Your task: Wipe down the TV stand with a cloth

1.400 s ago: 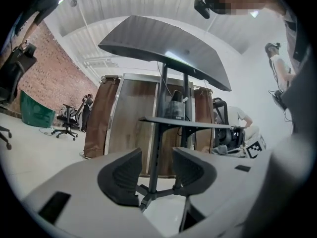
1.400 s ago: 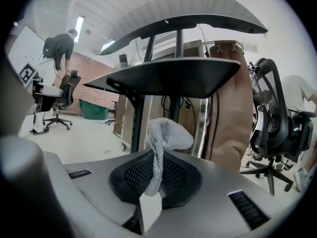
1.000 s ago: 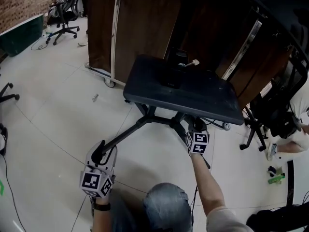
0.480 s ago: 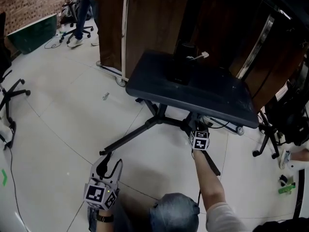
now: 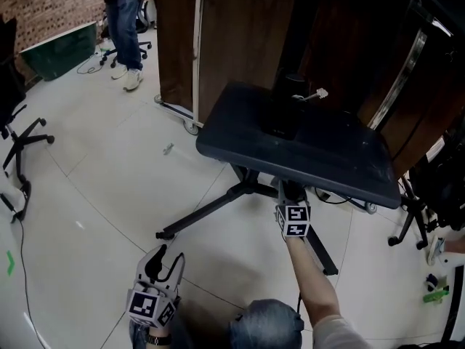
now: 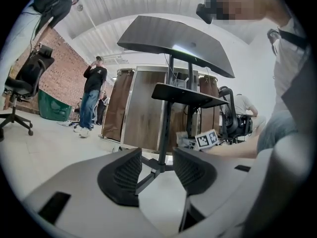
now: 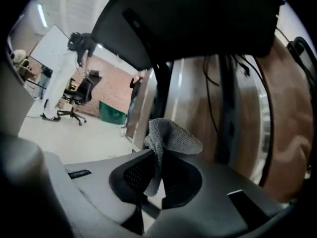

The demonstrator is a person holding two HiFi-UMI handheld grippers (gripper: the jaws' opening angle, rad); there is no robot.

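The left gripper [image 6: 157,158] is held low over the pale tiled floor [image 5: 94,195], jaws well apart and empty. The grey woven cloth [image 7: 171,135] is pinched in the closed right gripper [image 7: 157,177], just beneath the top of the black metal TV stand [image 5: 320,147]. No contact is seen, so the wiping is judged largely outstanding.

This is an open office or studio workspace. It has a pale tiled floor [image 5: 102,187], a brick wall [image 5: 51,6], swivel office chairs [image 5: 10,86] on castors, tall wood-panel partitions [image 5: 225,42] on wheels, a green bin [image 5: 62,49], a black TV stand [image 5: 320,147], and 1 person [image 5: 127,20] standing about.
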